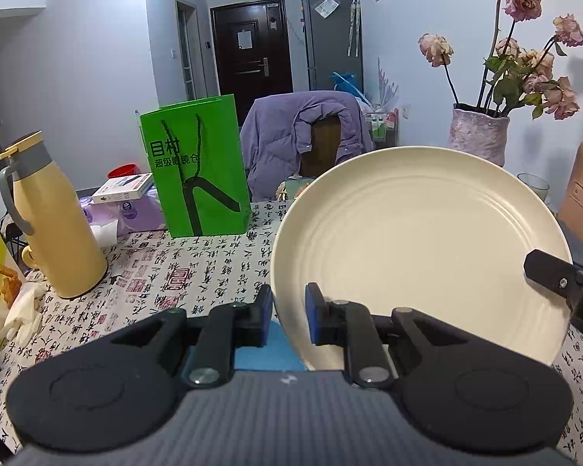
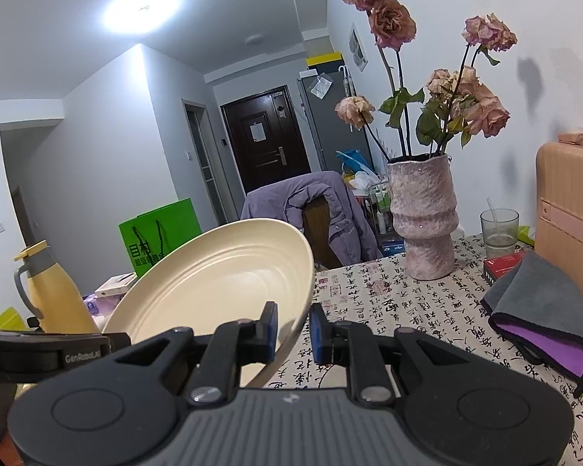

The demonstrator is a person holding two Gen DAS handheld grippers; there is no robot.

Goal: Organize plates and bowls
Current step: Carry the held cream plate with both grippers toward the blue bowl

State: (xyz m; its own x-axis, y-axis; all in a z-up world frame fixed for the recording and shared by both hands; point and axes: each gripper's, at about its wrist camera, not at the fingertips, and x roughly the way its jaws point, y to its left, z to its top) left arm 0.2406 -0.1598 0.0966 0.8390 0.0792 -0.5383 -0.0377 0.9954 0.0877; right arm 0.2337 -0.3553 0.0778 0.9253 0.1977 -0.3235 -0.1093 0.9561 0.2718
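A cream plate (image 1: pixel 419 240) with ringed grooves hangs tilted above the calligraphy-print table (image 1: pixel 198 272), held by both grippers at once. My left gripper (image 1: pixel 289 306) is shut on its lower left rim. At the plate's right edge, the right gripper's black finger (image 1: pixel 555 275) shows in the left wrist view. Seen from the right wrist, the same plate (image 2: pixel 221 283) leans up to the left, and my right gripper (image 2: pixel 293 322) is shut on its near right rim. The left gripper's body (image 2: pixel 58 353) shows at the left edge. Something blue (image 1: pixel 268 349) lies under the left fingers.
On the table's left stand a yellow thermos (image 1: pixel 54 225) and a green paper bag (image 1: pixel 198 167). A pink vase of dried roses (image 2: pixel 423 225), a glass (image 2: pixel 499 229), a folded grey-purple cloth (image 2: pixel 544 310) and a peach case (image 2: pixel 571 213) fill the right. A jacket-draped chair (image 1: pixel 303 136) stands behind.
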